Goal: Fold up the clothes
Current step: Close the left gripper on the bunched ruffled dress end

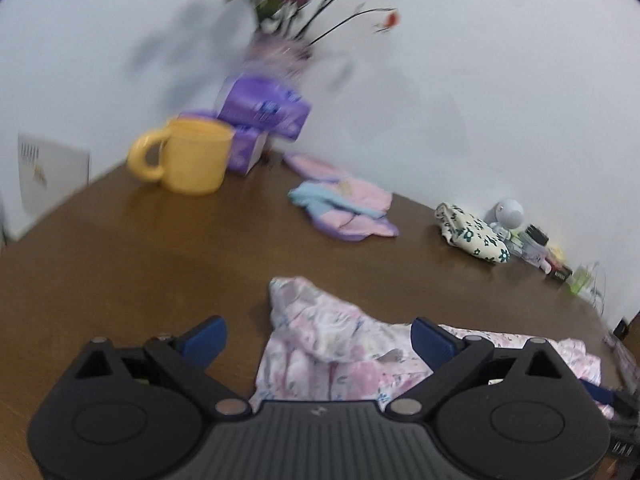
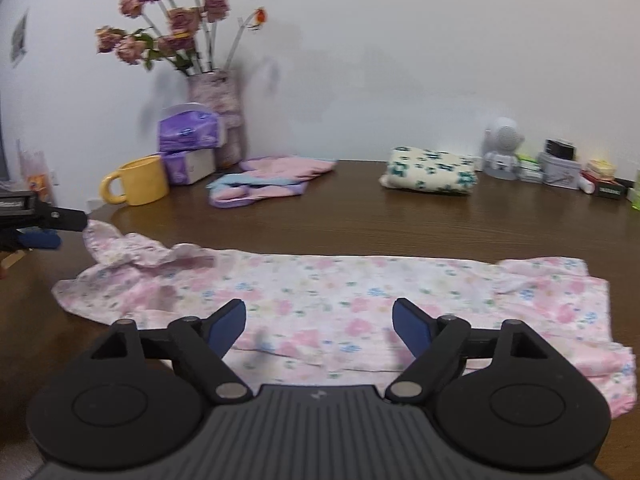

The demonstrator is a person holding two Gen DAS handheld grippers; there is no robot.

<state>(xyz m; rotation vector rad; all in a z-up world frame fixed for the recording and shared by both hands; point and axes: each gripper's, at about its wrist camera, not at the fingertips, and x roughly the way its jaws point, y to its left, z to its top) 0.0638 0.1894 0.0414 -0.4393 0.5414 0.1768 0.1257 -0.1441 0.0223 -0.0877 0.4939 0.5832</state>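
Lying flat on worktop point(image 2: 360, 220), pink floral garment point(image 2: 320, 300) runs left-right before yellow mug point(image 2: 138, 180); right view alone shows its length. Left claw point(image 1: 318, 338) and right claw point(image 2: 319, 326) gape, empty.

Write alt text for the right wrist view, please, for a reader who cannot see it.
The open right gripper hovers above a pink floral garment spread on a brown table. Behind lie a folded cream floral cloth, a pink and blue garment, a yellow mug and flowers.

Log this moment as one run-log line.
task: fold clothes | left gripper: open, empty | right gripper: open, empty | pink floral cotton garment: lying on brown wooden table, left end rumpled
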